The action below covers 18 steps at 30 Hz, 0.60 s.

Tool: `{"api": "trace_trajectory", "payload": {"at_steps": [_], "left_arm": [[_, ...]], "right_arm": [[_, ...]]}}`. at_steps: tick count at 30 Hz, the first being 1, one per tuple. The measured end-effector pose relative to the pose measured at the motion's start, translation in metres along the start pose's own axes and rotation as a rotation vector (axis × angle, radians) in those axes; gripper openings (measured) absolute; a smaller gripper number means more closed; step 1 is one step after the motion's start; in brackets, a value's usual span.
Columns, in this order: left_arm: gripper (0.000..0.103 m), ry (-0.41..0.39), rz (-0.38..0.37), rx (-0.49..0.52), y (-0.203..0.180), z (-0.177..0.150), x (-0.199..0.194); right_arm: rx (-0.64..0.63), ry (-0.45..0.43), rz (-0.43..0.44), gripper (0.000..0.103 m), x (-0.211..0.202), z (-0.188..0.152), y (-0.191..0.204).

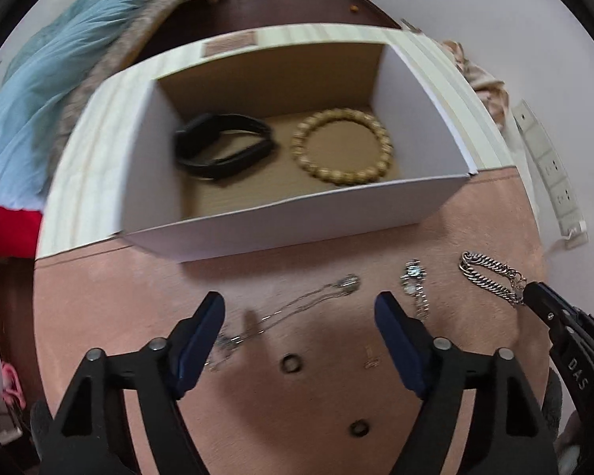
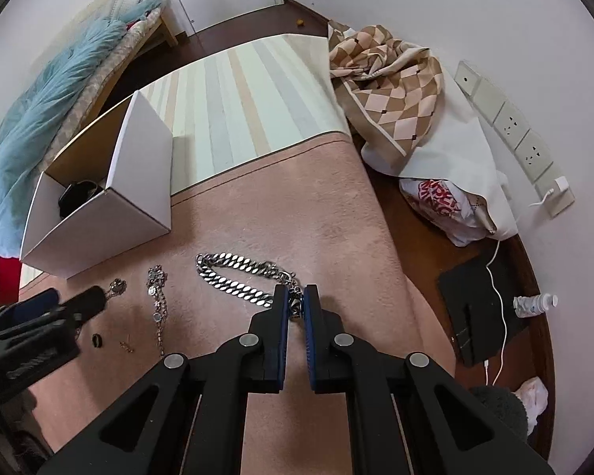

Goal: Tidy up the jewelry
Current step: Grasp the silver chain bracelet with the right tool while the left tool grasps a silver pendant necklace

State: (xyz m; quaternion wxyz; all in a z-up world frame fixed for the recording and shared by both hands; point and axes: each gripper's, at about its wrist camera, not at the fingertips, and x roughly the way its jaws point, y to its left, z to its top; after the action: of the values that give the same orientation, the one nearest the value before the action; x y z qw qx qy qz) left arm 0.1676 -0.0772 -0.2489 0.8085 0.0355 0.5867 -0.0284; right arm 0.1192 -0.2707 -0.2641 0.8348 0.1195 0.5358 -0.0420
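right gripper (image 2: pixel 296 301): clamped on chain bracelet (image 2: pixel 233 277) clasp end | chain runs toward box (image 2: pixel 99 217) | left gripper (image 1: pixel 300 318): apart, over necklace (image 1: pixel 297 304)

Pink blanket (image 2: pixel 297 213): box (image 2: pixel 99 221), jewelry.

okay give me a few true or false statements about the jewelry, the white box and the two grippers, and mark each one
1. The right gripper is shut on the clasp end of the chunky silver chain bracelet. True.
2. The white box holds nothing. False: a black bracelet and a beaded bracelet lie inside it.
3. The left gripper is clamped on the thin necklace. False: its jaws stand apart, with nothing pressed between the pads; the necklace lies on the pink mat.
4. Two small dark rings lie on the mat. True.
5. The chain bracelet already sits in the box. False: it lies on the mat outside it.
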Motion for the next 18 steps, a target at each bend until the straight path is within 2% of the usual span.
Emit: {"api": "trace_trajectory", "payload": {"at_steps": [4,6,7,8,12,13,17,18], "left_arm": [[0.074,0.015,0.003,0.03,-0.012,0.001,0.01],[0.063,0.016,0.005,0.038,-0.013,0.003,0.014],[0.053,0.023,-0.003,0.042,-0.015,0.003,0.016],[0.048,0.029,-0.007,0.043,-0.013,0.003,0.017],[0.045,0.022,-0.006,0.057,-0.017,0.008,0.018],[0.041,0.017,-0.008,0.06,-0.019,0.007,0.019],[0.01,0.011,-0.034,0.075,-0.024,0.007,0.018],[0.01,0.009,-0.036,0.075,-0.024,0.006,0.017]], "right_arm": [[0.015,-0.003,-0.002,0.008,-0.002,0.004,-0.005],[0.016,-0.008,-0.005,0.008,-0.003,0.006,-0.006],[0.018,-0.008,-0.004,0.008,-0.003,0.006,-0.006],[0.019,-0.009,-0.004,0.008,-0.003,0.007,-0.006],[0.022,-0.008,-0.002,0.008,-0.002,0.008,-0.007],[0.023,-0.008,-0.003,0.008,-0.002,0.008,-0.007],[0.026,-0.007,0.0,0.008,-0.002,0.009,-0.008],[0.028,-0.008,0.003,0.008,-0.002,0.01,-0.008]]}}
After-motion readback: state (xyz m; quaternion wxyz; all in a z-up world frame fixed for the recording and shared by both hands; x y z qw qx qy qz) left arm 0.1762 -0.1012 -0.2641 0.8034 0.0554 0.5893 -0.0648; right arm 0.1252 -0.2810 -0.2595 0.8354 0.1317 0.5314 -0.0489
